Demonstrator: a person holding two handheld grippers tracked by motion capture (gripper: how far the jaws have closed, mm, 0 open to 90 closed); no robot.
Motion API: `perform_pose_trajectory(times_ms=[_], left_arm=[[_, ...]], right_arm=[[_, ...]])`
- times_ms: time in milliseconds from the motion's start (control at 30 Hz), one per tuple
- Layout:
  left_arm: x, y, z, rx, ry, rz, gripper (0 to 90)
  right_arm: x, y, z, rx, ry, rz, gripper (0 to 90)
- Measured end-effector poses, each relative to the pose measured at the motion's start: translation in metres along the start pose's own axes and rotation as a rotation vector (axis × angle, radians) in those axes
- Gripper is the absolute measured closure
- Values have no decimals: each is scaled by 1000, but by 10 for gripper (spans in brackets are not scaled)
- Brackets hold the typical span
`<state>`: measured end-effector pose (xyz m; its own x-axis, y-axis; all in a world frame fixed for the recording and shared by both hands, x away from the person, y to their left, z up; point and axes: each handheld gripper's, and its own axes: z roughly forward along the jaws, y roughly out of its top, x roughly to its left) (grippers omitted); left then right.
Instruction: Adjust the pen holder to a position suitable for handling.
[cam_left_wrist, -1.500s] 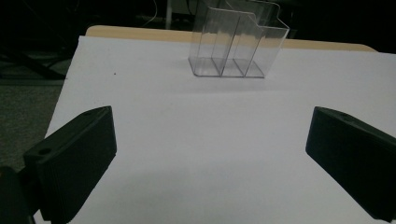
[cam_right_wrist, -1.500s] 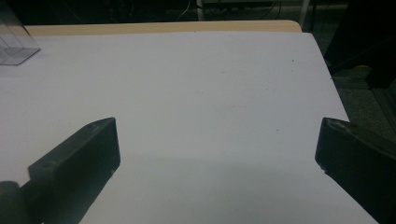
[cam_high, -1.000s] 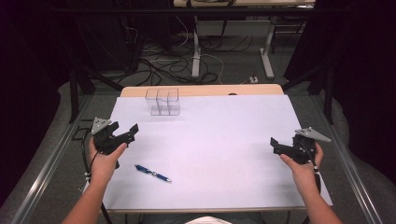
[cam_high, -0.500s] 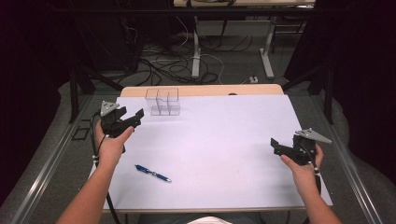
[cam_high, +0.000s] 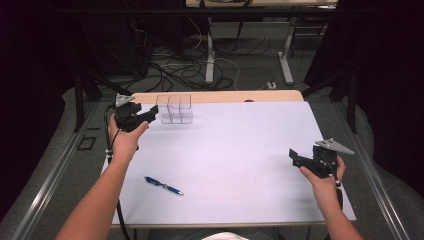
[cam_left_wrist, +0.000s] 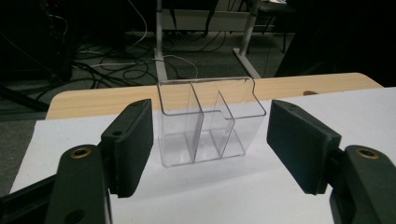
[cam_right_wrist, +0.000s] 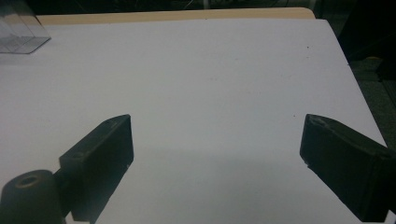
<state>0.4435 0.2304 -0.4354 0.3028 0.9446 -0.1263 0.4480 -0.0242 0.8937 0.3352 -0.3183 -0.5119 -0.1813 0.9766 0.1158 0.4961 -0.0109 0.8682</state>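
My left gripper (cam_high: 150, 114) is right by the clear box (cam_high: 176, 108).

The box sits at the far left of the white table (cam_high: 240, 150). My left jaws are wide open, holding nothing. My right gripper (cam_high: 295, 156), near right, is wide open and holds nothing too.

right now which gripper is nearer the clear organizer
Left. The left gripper is open just beside the clear organizer; the right gripper is far across the table, near its right edge.

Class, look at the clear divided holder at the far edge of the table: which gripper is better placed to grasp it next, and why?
Left. The left gripper is open just in front of the clear holder, which is framed between its jaws. The right gripper hovers far across the table.
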Motion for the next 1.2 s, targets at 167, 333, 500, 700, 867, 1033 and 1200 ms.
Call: perform_pose_trajectory(times_ms=[167, 333, 500, 700, 867, 1033, 1200], left_arm=[[1, 9, 8, 8, -5, 0, 368], [4, 17, 15, 7, -4, -8, 403], [6, 26, 23, 16, -10, -10, 423], [8, 36, 35, 28, 8, -19, 444], [9, 40, 45, 40, 16, -31, 458], [14, 42, 59, 43, 5, -69, 484], [17, 41, 67, 69, 6, -81, 491]], right_arm=[[3, 0, -1, 8, -5, 5, 91], [4, -1, -1, 3, -1, -1, 91], [5, -1, -3, 9, -6, 3, 92], [4, -2, -6, 8, -13, 0, 96], [2, -3, -6, 7, -14, 3, 102], [2, -4, -7, 12, -19, 14, 104], [2, -4, -7, 5, -14, 14, 109]])
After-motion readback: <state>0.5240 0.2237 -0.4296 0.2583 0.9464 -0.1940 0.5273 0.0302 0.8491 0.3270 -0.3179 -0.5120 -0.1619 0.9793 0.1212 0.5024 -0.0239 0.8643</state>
